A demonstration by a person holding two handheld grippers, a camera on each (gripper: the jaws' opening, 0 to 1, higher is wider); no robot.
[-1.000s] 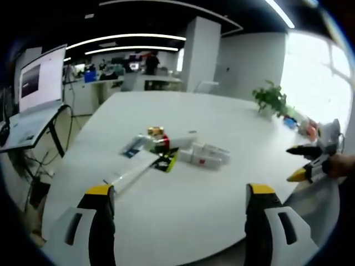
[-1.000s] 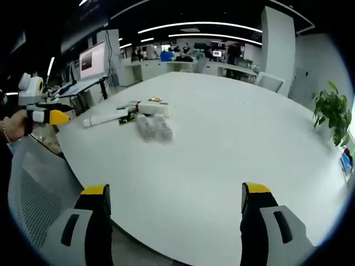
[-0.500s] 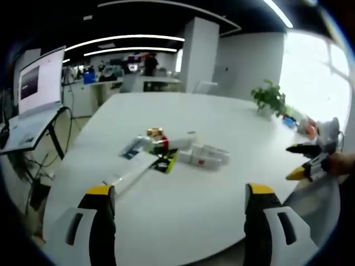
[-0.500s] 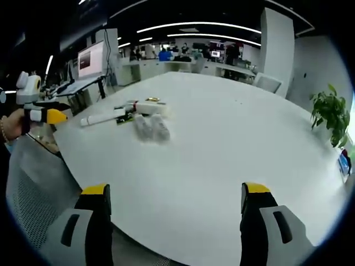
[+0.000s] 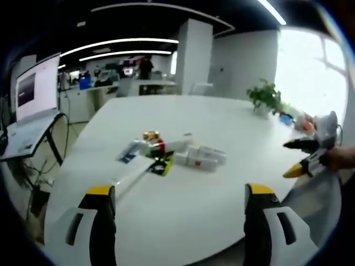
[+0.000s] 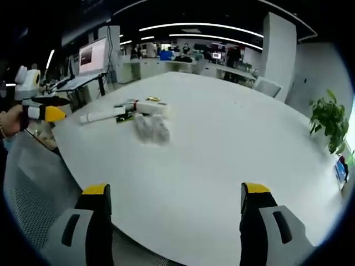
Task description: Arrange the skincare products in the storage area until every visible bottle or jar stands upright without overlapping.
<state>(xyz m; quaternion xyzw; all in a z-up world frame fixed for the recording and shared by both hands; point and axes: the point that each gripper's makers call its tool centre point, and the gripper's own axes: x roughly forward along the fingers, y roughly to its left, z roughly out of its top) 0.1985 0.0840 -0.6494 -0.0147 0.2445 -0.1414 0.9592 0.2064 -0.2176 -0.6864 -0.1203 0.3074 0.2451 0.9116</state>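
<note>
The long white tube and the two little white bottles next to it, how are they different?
The long white tube is slim and stretched out, while the two little white bottles are short and stubby. The tube lies alone nearer the table edge; the bottles lie side by side as a pair. The tube points toward the left hand-held gripper; the bottles point another way. Both are white, and both lie flat rather than standing upright.
</note>
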